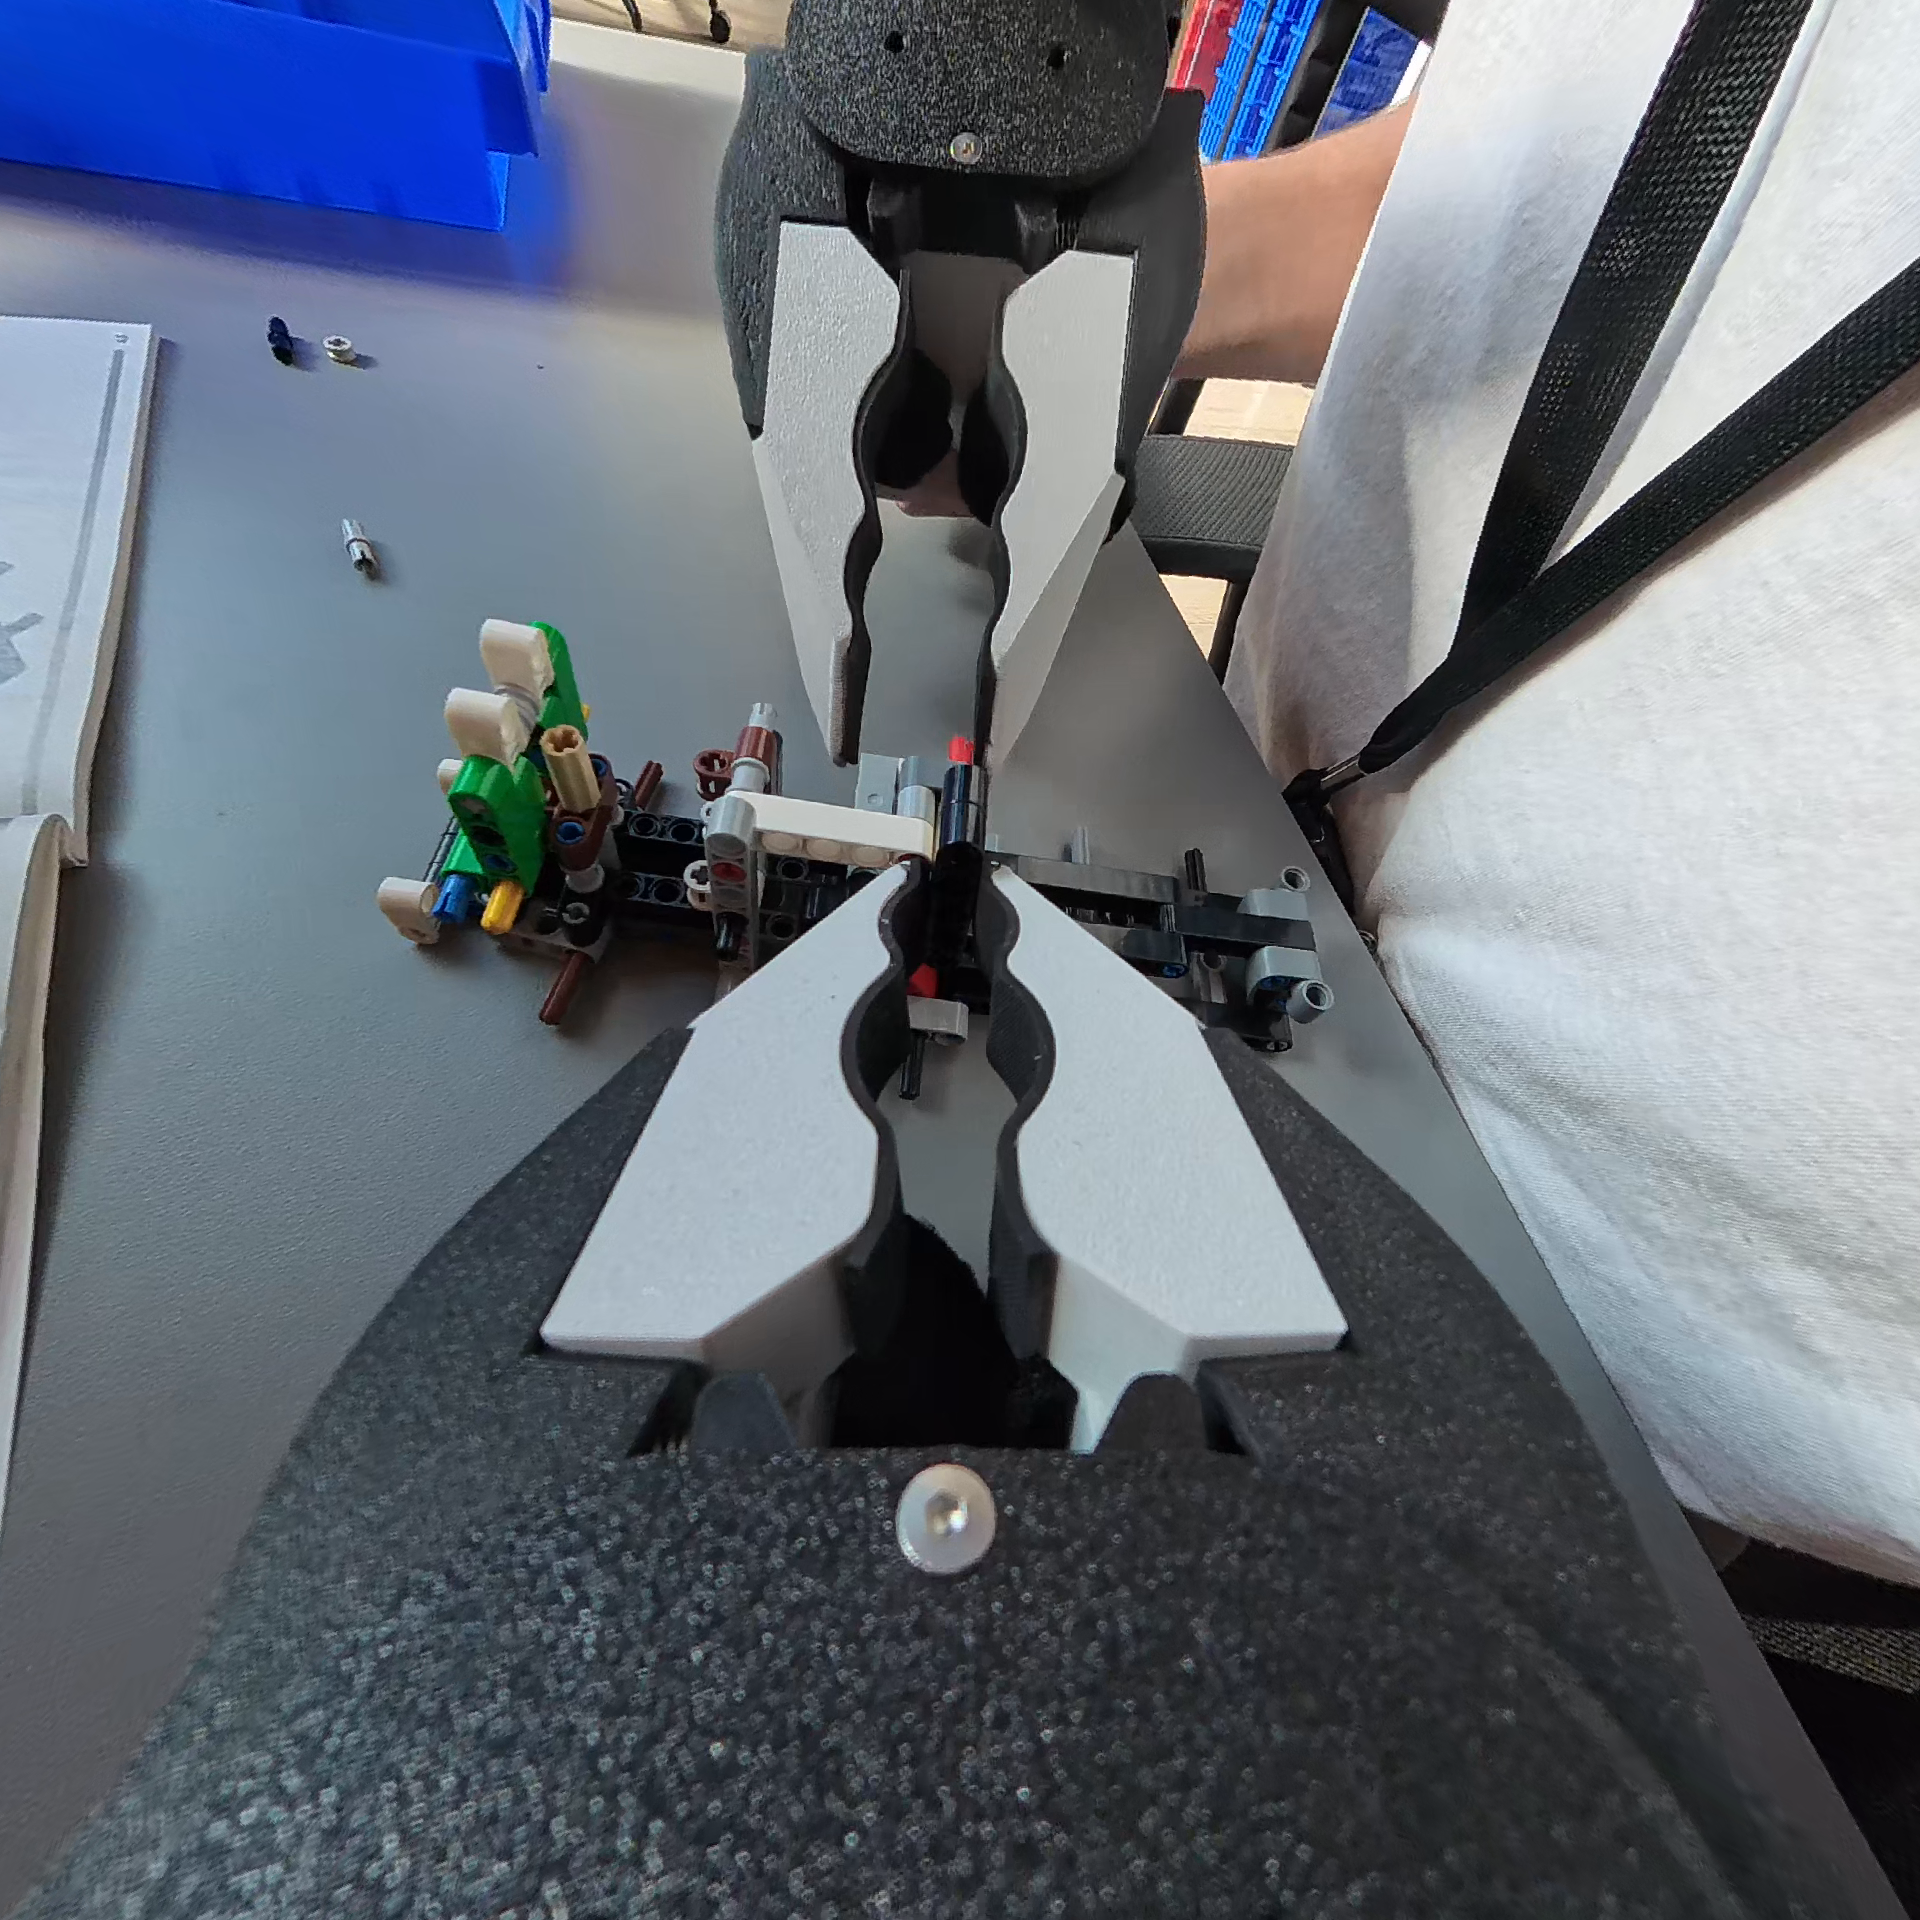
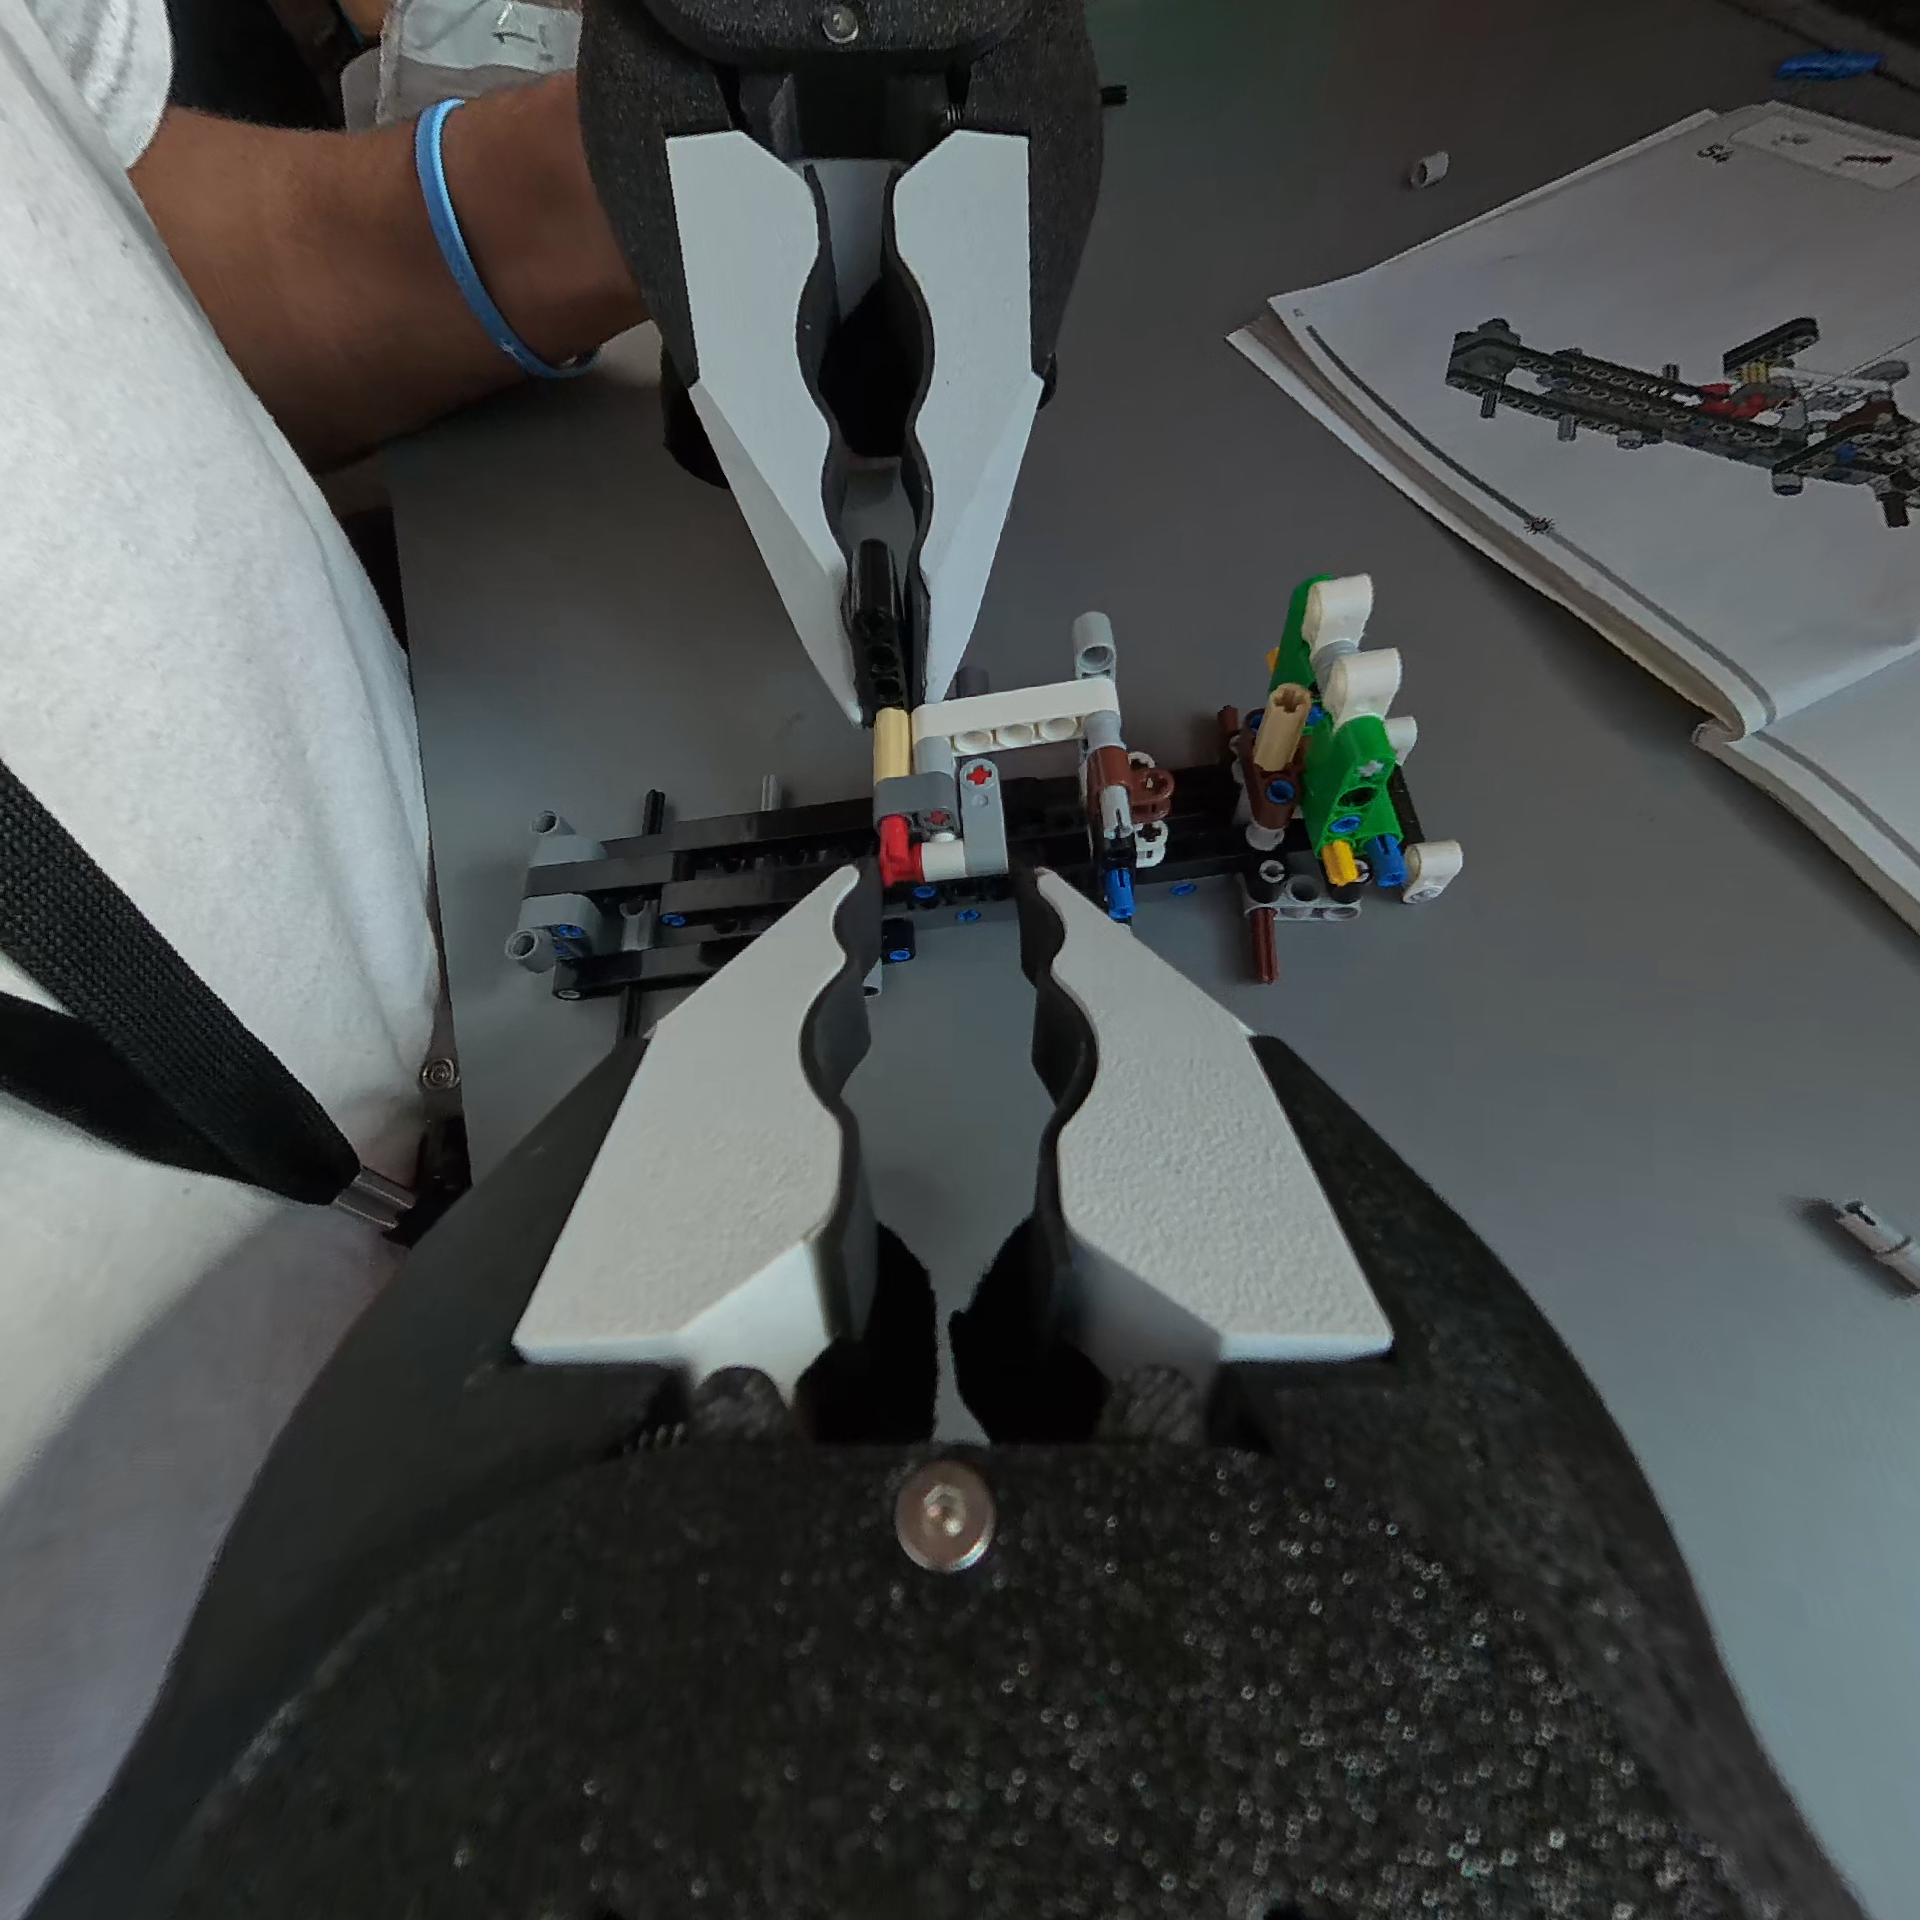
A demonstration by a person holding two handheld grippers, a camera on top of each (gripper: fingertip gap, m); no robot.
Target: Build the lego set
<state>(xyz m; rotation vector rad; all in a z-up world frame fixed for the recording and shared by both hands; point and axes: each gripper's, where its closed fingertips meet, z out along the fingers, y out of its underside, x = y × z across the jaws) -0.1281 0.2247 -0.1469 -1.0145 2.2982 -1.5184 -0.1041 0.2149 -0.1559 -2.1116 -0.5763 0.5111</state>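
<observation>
Pinching black beam lengthwise w/ left tongs, right tongs spread.

- Both views are bright, with soft daylight and no harsh shadows.
- The counter shows a pale glare near its edge.
- The blue bin is blurred.
- The wide lens bends straight lines at the edges.
- The near tongs look slightly soft.
</observation>
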